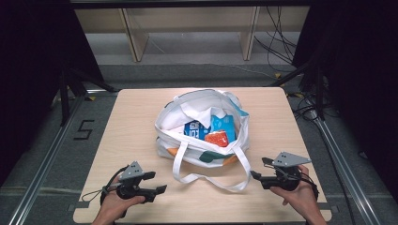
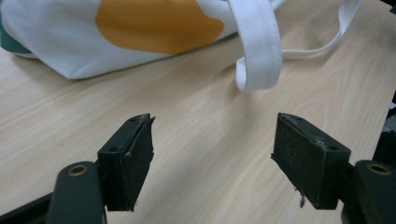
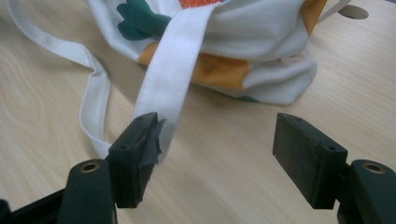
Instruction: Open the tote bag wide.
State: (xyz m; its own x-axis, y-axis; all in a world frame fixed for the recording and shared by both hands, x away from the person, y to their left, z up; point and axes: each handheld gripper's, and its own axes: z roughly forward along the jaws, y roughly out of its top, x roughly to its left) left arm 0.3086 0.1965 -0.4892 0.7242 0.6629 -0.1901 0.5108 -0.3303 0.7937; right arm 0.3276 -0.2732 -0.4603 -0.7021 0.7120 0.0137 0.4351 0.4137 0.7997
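Tote bag (image 1: 202, 136) sits mid-table, mouth open, packets inside, just far of my tongs. Its white strap (image 1: 211, 180) loops toward me between them. My right gripper (image 1: 259, 172) is nearer it; my left gripper (image 1: 157, 183) hangs leftward. Both gape, empty.

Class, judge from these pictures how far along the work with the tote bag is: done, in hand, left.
Done: the tote bag sits open, packets inside. In hand: nothing; left gripper and right gripper are open near the strap. Left: apparently grasping the strap.
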